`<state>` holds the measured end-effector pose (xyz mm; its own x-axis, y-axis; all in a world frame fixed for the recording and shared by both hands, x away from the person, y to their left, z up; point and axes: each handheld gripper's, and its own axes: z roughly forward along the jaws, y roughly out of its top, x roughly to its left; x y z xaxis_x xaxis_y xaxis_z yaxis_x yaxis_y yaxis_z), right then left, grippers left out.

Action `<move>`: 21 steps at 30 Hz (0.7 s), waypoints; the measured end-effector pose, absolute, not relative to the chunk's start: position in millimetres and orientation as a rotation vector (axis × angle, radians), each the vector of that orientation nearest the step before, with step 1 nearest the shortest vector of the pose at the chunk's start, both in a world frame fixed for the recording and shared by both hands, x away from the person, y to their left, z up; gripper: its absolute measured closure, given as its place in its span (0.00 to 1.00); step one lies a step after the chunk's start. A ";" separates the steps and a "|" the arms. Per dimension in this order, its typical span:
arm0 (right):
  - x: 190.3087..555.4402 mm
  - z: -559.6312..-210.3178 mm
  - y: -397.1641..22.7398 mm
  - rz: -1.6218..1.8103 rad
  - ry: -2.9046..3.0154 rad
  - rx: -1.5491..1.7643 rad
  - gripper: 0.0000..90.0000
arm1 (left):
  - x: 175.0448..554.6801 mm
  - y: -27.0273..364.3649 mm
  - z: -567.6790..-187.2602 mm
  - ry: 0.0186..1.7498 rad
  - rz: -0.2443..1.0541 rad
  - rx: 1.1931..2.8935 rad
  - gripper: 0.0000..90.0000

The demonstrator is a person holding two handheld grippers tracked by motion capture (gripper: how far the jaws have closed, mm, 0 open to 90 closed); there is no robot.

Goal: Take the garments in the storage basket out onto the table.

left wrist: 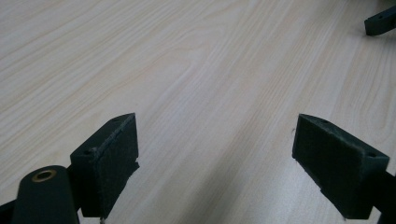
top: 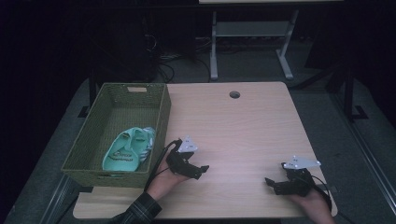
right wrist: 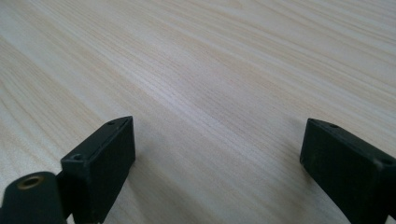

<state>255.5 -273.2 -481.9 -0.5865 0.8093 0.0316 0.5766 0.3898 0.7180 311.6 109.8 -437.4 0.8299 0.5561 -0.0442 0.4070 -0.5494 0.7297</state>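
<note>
My left gripper (top: 201, 170) rests low over the wooden table (top: 243, 126), just right of the green woven basket (top: 95, 135). Its jaws stand wide apart with bare wood between them, and the left gripper (left wrist: 215, 154) holds nothing. My right gripper (top: 272, 183) lies near the table's front right edge, pointing left. The right gripper (right wrist: 217, 163) is also open over plain wood. A mint-green folded cloth item (top: 128, 149) lies inside the basket at its near right corner. One jaw of the other gripper (left wrist: 380, 21) shows at the top right of the left gripper view.
The basket overhangs the table's left edge. A round cable hole (top: 234, 94) sits near the table's far edge. Behind the table stand the grey legs of another desk (top: 250, 42) and some floor cables (top: 163, 65). A plaid sleeve (top: 140, 210) enters at the bottom.
</note>
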 end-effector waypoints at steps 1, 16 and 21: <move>255.5 -481.9 -273.3 1.008 2.330 1.207 0.11 | 311.6 109.8 -437.4 0.701 0.245 2.227 0.15; 255.5 -481.9 -273.3 1.008 2.330 1.207 0.11 | 313.4 109.3 -431.7 0.710 0.239 2.231 0.15; 255.5 -481.9 -273.3 1.008 2.330 1.207 0.11 | 314.4 109.6 -429.1 0.705 0.237 2.230 0.15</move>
<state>255.5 -273.3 -481.9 -0.5874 0.8087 0.0307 0.5760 0.3911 0.7178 314.4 109.6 -429.1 0.8294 0.5563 -0.0506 0.4132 -0.5501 0.7257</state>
